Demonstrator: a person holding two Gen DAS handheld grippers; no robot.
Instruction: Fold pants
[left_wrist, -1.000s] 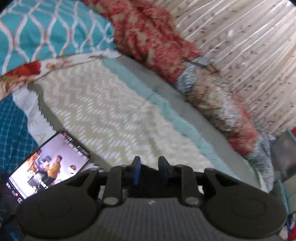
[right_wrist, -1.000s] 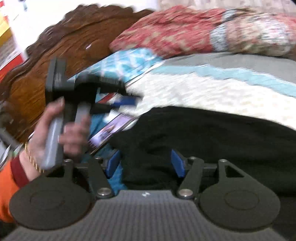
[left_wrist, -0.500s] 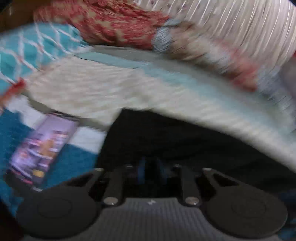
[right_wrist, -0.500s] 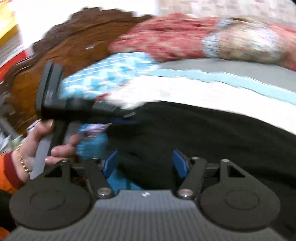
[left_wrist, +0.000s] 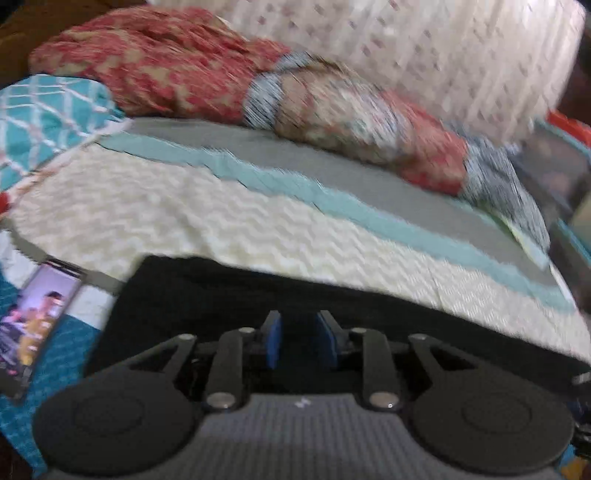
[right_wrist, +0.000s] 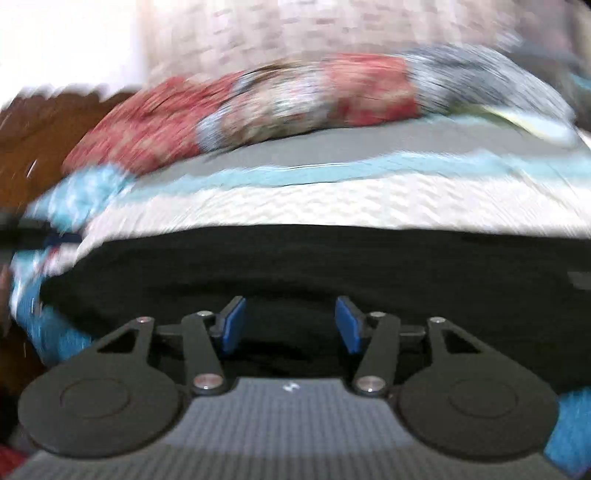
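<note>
Black pants (left_wrist: 332, 314) lie spread across a cream chevron bedspread (left_wrist: 184, 218); they also fill the lower half of the right wrist view (right_wrist: 295, 266). My left gripper (left_wrist: 300, 334) hovers low over their near edge. Its blue pads (left_wrist: 274, 341) stand a narrow gap apart and its jaws are opening. I see only dark cloth behind the gap and no pinch. My right gripper (right_wrist: 290, 323) is over the pants too, pads (right_wrist: 232, 325) wide apart, jaws slowly closing, with cloth below them and nothing pressed. Both views are motion-blurred.
A lit phone (left_wrist: 33, 325) lies on the bed left of the pants. A teal patterned pillow (left_wrist: 44, 110) and a red floral quilt roll (left_wrist: 166, 62) line the far side. A wooden headboard (right_wrist: 29, 147) stands at the left, and a pale curtain (left_wrist: 406, 48) hangs behind.
The left view moved from the bare bedspread to over the black pants; its jaws nearly shut, then parted again. The right view swept right, so the other gripper and the hand holding it slid to the left edge.
</note>
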